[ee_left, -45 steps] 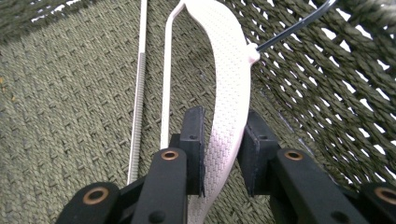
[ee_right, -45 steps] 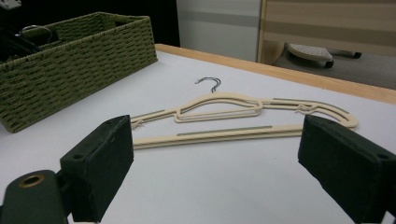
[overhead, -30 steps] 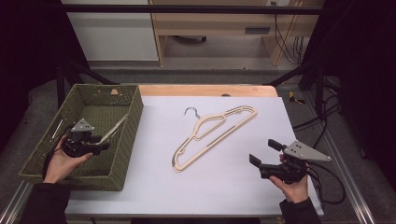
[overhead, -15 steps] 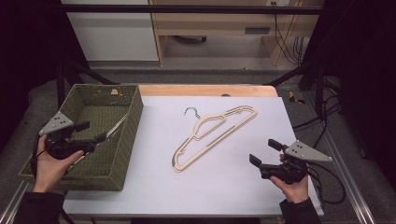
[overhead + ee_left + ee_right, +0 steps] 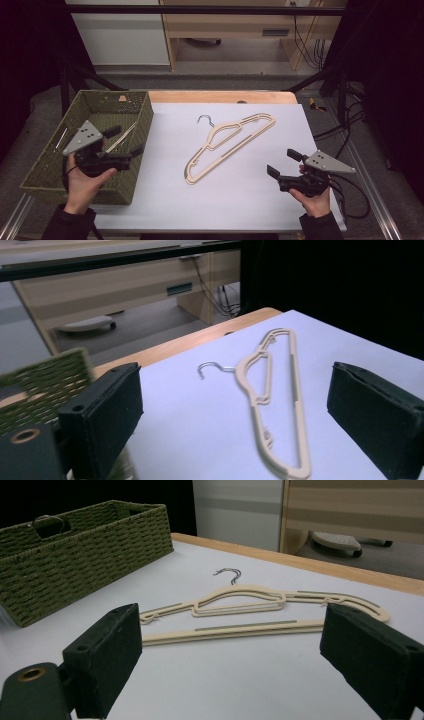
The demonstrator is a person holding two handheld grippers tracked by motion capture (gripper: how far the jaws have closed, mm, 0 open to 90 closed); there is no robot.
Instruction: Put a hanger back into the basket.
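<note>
Two hangers (image 5: 231,146) stacked (overlapping), basket (image 5: 45,172) contents half-hidden

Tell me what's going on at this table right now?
A person holds a two-jaw gripper in each hand. The left gripper, jaws just opened and empty, sits above the green woven basket, where a beige hanger lies. The right gripper waits open near a cream plastic hanger with a metal hook on the white table.
</note>
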